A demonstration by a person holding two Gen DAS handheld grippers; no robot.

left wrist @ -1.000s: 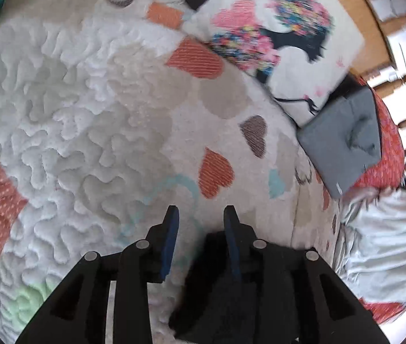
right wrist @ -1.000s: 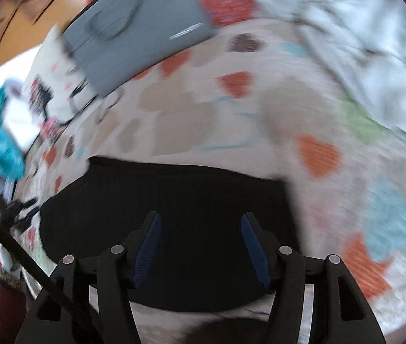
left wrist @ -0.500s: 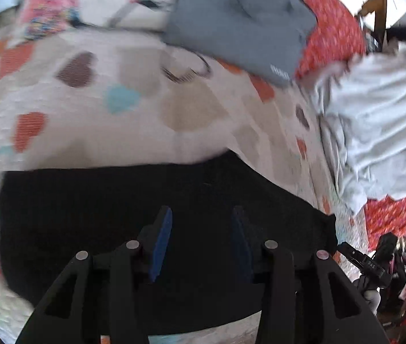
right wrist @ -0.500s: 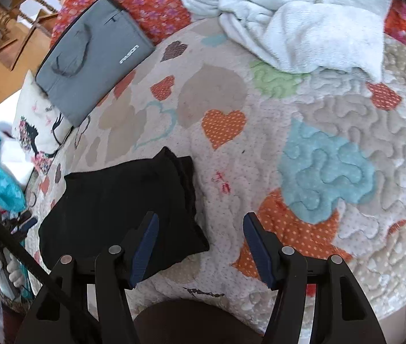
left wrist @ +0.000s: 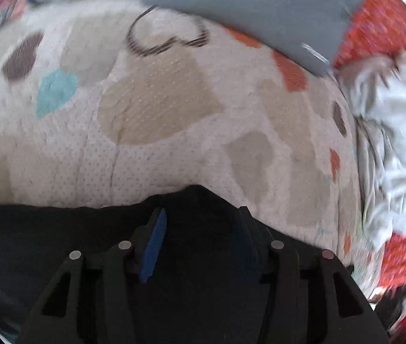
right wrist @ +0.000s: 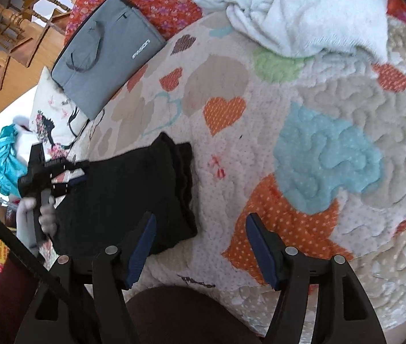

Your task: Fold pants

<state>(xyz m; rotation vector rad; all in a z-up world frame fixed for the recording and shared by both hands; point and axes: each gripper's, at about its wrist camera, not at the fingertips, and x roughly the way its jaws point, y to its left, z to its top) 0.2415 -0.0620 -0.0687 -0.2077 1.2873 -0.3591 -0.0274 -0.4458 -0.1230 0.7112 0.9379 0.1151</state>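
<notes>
Black pants [right wrist: 122,197] folded on quilt [right wrist: 331,149], right gripper [right wrist: 200,246] open

1. A bed [right wrist: 331,91] is lying under a white quilt [right wrist: 260,149] that is showing orange, teal, beige and green hearts.
2. Black pants [right wrist: 122,195], folded into a compact stack, are resting on the quilt toward its left side in the right wrist view.
3. A grey zippered case [right wrist: 108,54] is lying at the quilt's far edge, partly over a red floral cloth [right wrist: 151,0].
4. A rumpled white blanket [right wrist: 303,8] is sitting at the far right.
5. A printed pillow [right wrist: 51,120] is lying beside the case.
</notes>
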